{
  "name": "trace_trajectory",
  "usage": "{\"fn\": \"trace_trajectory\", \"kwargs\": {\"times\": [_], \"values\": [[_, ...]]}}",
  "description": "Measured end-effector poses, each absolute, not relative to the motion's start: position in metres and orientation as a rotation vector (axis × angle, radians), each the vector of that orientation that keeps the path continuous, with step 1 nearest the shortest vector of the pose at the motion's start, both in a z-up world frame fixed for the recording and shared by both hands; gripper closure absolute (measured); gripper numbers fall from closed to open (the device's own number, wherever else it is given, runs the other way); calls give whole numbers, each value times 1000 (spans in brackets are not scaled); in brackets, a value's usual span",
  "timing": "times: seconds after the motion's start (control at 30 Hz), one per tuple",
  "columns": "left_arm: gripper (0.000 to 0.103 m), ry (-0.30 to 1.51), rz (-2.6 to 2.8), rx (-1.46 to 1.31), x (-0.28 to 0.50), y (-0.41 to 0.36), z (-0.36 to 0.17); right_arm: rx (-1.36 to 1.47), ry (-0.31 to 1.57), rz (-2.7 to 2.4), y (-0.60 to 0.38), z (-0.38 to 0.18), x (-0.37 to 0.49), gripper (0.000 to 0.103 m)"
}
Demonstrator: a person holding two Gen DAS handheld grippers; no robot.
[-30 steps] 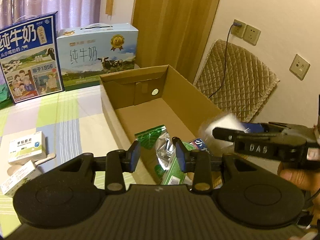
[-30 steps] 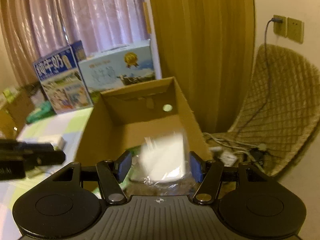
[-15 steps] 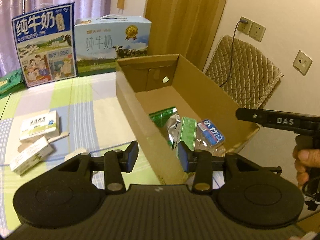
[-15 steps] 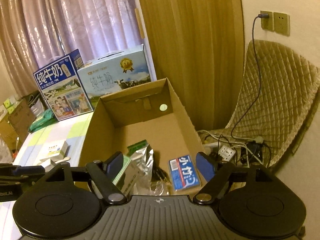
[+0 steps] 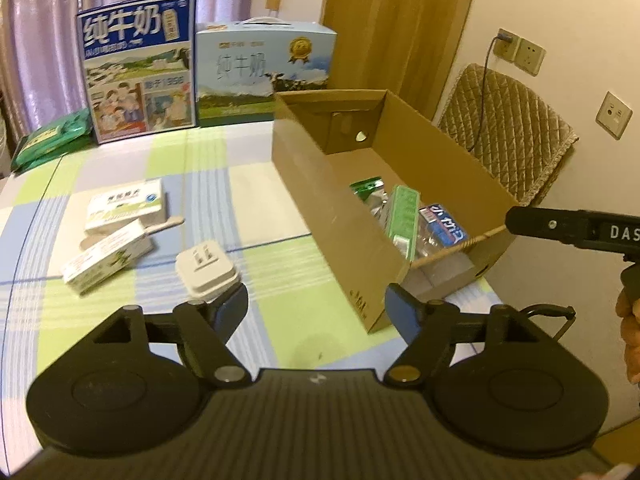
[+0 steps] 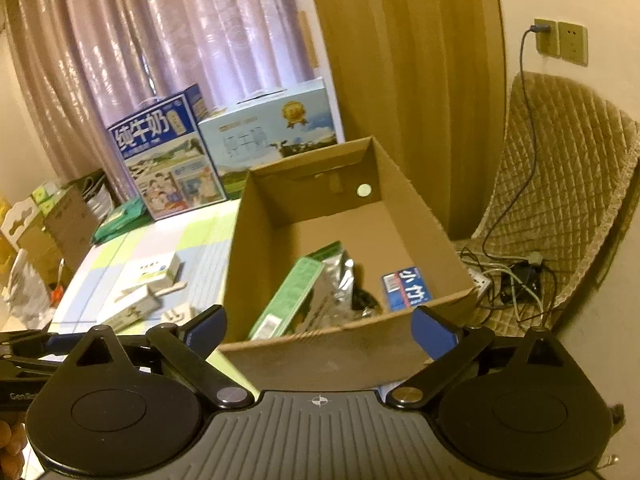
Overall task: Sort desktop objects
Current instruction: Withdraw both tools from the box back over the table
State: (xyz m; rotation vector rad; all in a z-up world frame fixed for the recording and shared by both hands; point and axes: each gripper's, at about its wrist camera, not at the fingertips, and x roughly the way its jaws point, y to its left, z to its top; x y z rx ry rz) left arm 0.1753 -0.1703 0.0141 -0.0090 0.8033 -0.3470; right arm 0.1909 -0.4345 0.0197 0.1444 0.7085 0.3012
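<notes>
An open cardboard box (image 5: pixel 320 168) (image 6: pixel 424 216) stands on the table's right side, holding a green carton (image 5: pixel 404 212) (image 6: pixel 288 296), a silver foil bag (image 6: pixel 336 284) and a blue packet (image 5: pixel 442 226) (image 6: pixel 406 286). Left of the box lie two white-and-green medicine boxes (image 5: pixel 126 204) (image 5: pixel 106 256) (image 6: pixel 156 270), a wooden stick (image 5: pixel 164 224) and a white plug adapter (image 5: pixel 206 268) (image 6: pixel 176 314). My left gripper (image 5: pixel 316 312) is open and empty above the tablecloth, near the adapter. My right gripper (image 6: pixel 318 330) is open and empty in front of the box's near wall.
Two milk cartons (image 5: pixel 140 64) (image 5: pixel 264 68) stand at the table's back with a green packet (image 5: pixel 48 140) beside them. A quilted chair (image 6: pixel 560 184) and tangled cables (image 6: pixel 512 276) sit right of the box. The checked tablecloth (image 5: pixel 248 184) has bare room between box and small items.
The right gripper dropped a white object into the box and drew back, opening wider. The left gripper pulled back and left, then opened wide, bringing the plug adapter into view.
</notes>
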Motion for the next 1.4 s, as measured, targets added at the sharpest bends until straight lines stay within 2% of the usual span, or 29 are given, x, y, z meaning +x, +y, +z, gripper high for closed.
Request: {"fn": "trace_trajectory", "kwargs": {"times": [0.07,0.4,0.93,1.4], "values": [[25,798,-337,-10,168,-162,14,143,712,306,-429,21,185,2],[8,801,-274,6,132,-105,4,101,736,395,-389,25,157,2],[6,813,-200,67,101,-25,-2,-13,782,544,-308,10,135,2],[6,830,-175,38,92,6,-12,-44,822,564,-279,-4,134,2]]}}
